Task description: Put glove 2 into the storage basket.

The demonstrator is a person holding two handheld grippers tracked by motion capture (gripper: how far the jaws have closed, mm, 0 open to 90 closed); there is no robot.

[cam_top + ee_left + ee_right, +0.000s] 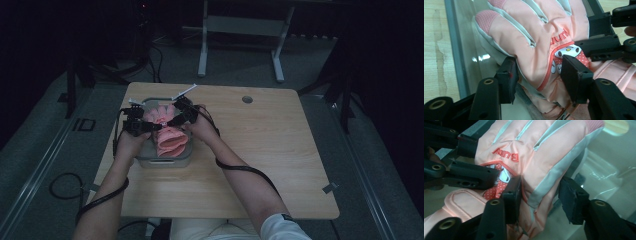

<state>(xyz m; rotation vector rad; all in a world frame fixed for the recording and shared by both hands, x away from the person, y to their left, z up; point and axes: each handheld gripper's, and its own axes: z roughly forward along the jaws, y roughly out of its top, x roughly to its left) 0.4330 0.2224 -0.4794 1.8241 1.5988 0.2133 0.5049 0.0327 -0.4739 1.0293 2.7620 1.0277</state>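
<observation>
At a pale wooden bench [260,150], a person works two tools over a grey plastic bin [165,161] that stands near the bench's left edge. In the bin lies a pink ski glove [170,140], trimmed in pale grey, with a cartoon patch and red embroidered lettering on its back; it rests palm down, its fingers pointing away from the person. The left hand-held gripper [150,126] comes in from the bin's left side, and in the left gripper view its black jaws stand apart on either side of the glove's [534,42] outer edge, the left jaw tucked beside the grey trim at the bin's [456,50] translucent wall, the right one lying on the cartoon patch, neither visibly squeezing the fabric. The right hand-held gripper [172,121] reaches in from the opposite side; in the right gripper view its jaws are likewise spread, one lying against the glove [534,152] near the patch, the other clear of the grey side panel. The two tools' tips lie close together over the glove's back. A black cable [245,170] trails from the right tool across the bench.
</observation>
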